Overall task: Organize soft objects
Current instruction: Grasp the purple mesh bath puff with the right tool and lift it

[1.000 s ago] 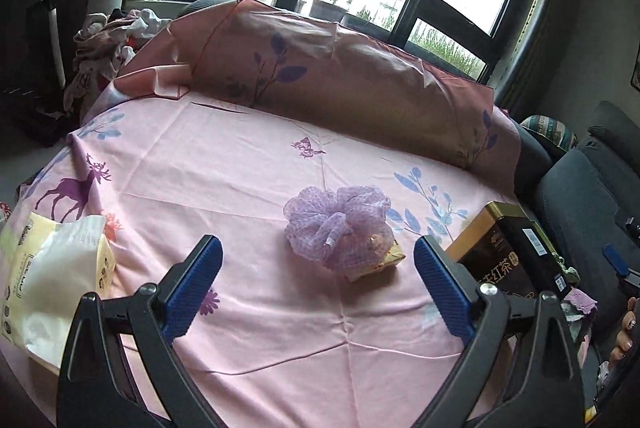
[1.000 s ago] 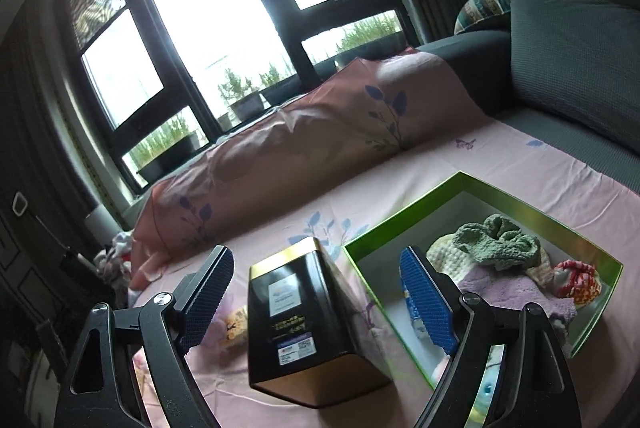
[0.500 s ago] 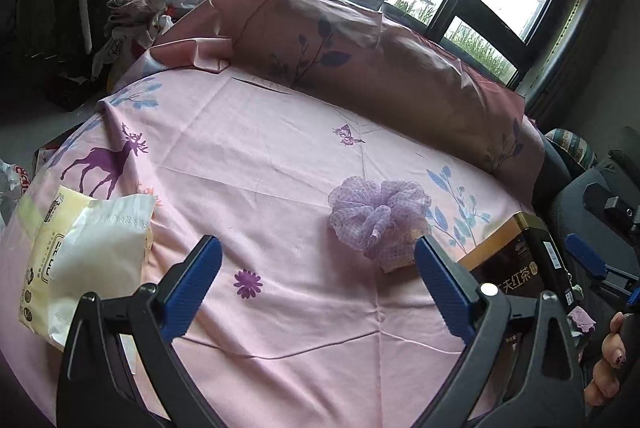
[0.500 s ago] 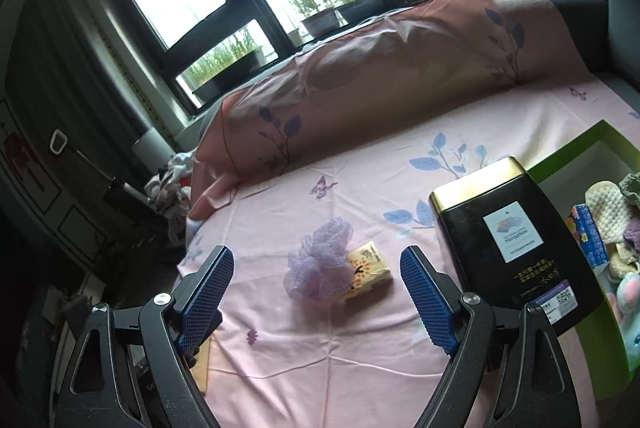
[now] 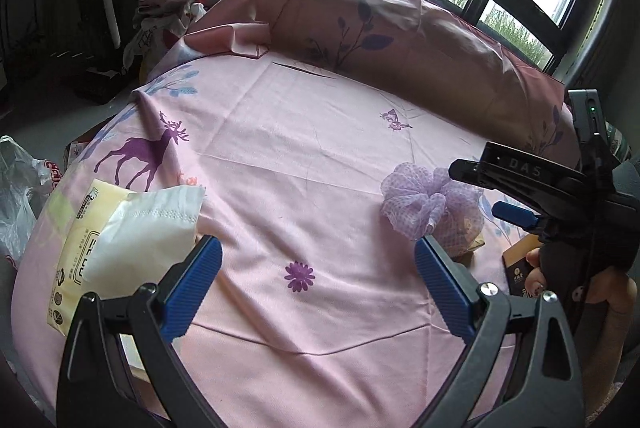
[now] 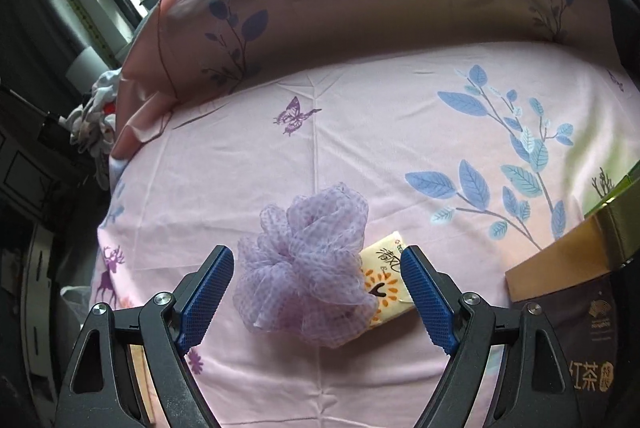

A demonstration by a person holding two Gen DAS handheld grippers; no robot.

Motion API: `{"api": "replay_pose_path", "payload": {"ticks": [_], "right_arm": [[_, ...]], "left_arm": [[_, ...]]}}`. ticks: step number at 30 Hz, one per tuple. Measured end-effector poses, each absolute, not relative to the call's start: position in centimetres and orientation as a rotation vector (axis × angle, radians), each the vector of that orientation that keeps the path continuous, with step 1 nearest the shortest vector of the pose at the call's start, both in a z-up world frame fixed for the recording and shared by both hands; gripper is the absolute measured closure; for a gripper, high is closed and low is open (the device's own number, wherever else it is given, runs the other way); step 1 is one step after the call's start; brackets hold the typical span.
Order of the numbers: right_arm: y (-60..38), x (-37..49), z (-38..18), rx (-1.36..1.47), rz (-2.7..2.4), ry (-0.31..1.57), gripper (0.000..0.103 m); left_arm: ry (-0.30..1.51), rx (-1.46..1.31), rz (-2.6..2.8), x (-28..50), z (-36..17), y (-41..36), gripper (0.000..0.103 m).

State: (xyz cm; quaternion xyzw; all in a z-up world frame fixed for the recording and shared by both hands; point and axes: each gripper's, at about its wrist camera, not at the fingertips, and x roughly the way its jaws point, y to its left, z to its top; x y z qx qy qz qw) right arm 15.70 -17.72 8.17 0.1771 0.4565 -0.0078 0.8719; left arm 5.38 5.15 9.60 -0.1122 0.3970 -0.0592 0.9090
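Bath pouf [image 6: 304, 268] lies on the pink sheet [image 6: 380, 131], overlapping a tissue pack [image 6: 386, 282], not yet picked up; right gripper [image 6: 316, 294] fingers wide around it, left gripper [image 5: 316, 288] open, empty.

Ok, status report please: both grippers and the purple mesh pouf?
Both grippers open, empty. Right gripper straddles purple mesh pouf, not touching. Tissue pack lies partly under pouf.

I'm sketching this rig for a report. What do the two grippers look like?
Both match: the left gripper and right gripper have black triangular cut-out frames with silver screws, and two fingers faced with ribbed blue pads. Seen from the left camera, the right gripper's black body bears raised "DAS" lettering and a small green light.
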Motion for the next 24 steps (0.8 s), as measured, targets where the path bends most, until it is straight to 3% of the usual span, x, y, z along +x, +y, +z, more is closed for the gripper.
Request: {"api": "replay_pose_path", "payload": {"ticks": [4, 6, 8, 9, 11, 13, 24], "right_arm": [[-16.5, 16.9, 6.8, 0.318, -0.015, 0.971, 0.017], [-15.7, 17.0, 6.3, 0.258, -0.041, 0.969, 0.023], [-15.4, 17.1, 5.7, 0.245, -0.047, 0.982, 0.047], [-15.3, 17.0, 5.4, 0.256, -0.043, 0.98, 0.052], [-15.3, 16.3, 5.4, 0.247, -0.051, 0.95, 0.078], [-15.4, 15.5, 5.6, 0.28, -0.013, 0.946, 0.085], [-15.9, 8.6, 11.1, 0.447, 0.278, 0.851, 0.086]], "left_arm": [[0.816, -0.225, -0.116, 5.3, 9.6, 5.2, 0.007], [0.827, -0.235, -0.12, 5.4, 9.5, 5.2, 0.007], [0.837, -0.232, -0.114, 5.5, 9.4, 5.2, 0.007], [0.84, -0.229, -0.112, 5.6, 9.3, 5.2, 0.007], [0.844, -0.229, -0.112, 5.6, 9.3, 5.2, 0.007], [0.844, -0.231, -0.116, 5.5, 9.4, 5.2, 0.007], [0.827, -0.323, -0.437, 4.2, 10.5, 2.8, 0.008]]}}
